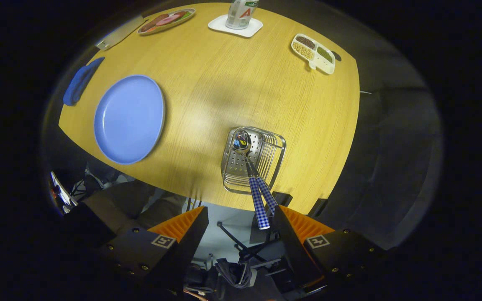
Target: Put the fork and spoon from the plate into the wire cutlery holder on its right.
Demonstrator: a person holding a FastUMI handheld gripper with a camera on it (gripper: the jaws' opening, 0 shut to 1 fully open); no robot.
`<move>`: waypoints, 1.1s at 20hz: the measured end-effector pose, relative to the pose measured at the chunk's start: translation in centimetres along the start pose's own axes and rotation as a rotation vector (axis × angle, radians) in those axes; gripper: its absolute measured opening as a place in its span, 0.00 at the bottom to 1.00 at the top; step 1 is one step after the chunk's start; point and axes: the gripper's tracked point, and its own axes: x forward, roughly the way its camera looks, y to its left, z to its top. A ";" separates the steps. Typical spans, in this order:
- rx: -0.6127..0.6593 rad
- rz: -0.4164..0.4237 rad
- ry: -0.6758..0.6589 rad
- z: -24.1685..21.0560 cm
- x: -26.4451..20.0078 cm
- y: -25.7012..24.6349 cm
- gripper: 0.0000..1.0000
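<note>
Now the tool (241, 221) hangs above the near edge of the round wooden counter (241, 83), its two fingers (182, 228) spread wide with nothing between them but the floor clutter below the counter's edge. Neither finger presses on anything.

Just ahead of the fingers stands the wire cutlery holder (252, 159) — a metal basket with a perforated plate on one side and thin wire bars on the other. Both pieces of cutlery sit inside it. The spoon (242, 140) shows its bowl deep in the holder, reflecting a few colours; the fork (252, 169) lies close alongside it, its head hard to make out. Their blue-and-white checked handles (262, 200) lean out over the holder's near rim, side by side and almost touching, and the longer one ends just beside the inner edge of the right finger — whether it touches that finger I cannot tell.

To the left of the holder, well apart from it, lies the blue plate (129, 119), bare. Beyond the plate, a blue cloth (80, 81) lies at the counter's rim. On the far side of the counter sit an oval dish of food (165, 21), a container on a white square coaster (235, 26), and a white divided tray (313, 53) holding beans and seeds.
</note>
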 end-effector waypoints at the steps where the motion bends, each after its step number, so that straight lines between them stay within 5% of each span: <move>1: 0.015 0.004 -0.057 0.8 -0.8 0.7 0.97; 15: 0.355 -0.124 -1.164 8.9 -19.3 5.8 0.97; 22: 0.401 -0.145 -1.377 8.8 -22.8 7.5 0.97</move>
